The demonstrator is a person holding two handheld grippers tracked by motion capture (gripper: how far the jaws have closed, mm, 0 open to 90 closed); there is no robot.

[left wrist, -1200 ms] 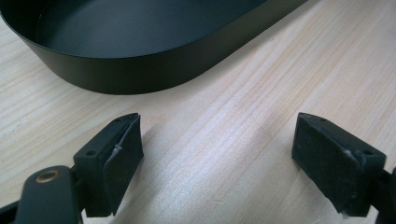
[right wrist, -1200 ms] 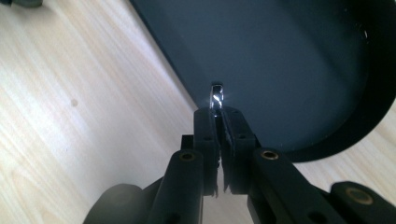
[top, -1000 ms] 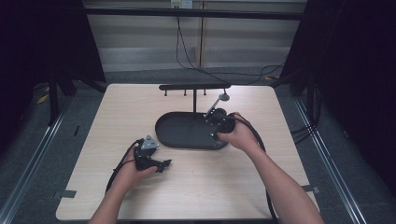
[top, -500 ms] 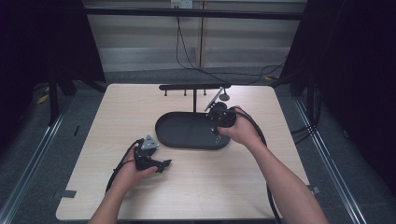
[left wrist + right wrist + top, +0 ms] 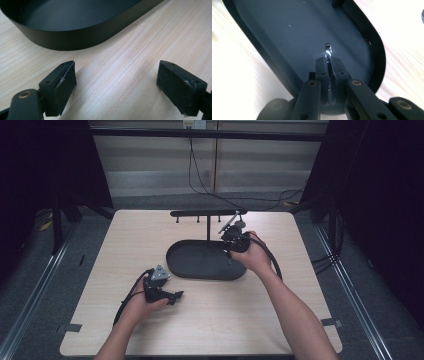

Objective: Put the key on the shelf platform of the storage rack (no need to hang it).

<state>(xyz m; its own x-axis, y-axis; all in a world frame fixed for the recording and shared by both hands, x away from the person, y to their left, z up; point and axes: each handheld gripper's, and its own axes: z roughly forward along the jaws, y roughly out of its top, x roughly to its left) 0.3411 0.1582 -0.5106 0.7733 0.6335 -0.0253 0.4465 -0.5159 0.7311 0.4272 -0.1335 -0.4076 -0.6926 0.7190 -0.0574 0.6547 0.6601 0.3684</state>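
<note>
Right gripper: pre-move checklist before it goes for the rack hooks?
1. Right gripper shut on small shiny metal piece: ok.
2. Piece sticks out past the jaw tips: ok.
3. What the piece is, whether it has a loop: cannot tell.
4. Piece held above black oval tray, not touching: ok.
5. Rack bar with hooks near the right gripper: ok.
6. Left gripper open over bare table, clear of tray: ok.

Wooden table (image 5: 280, 320) bearing black tray (image 5: 200, 268)
</note>
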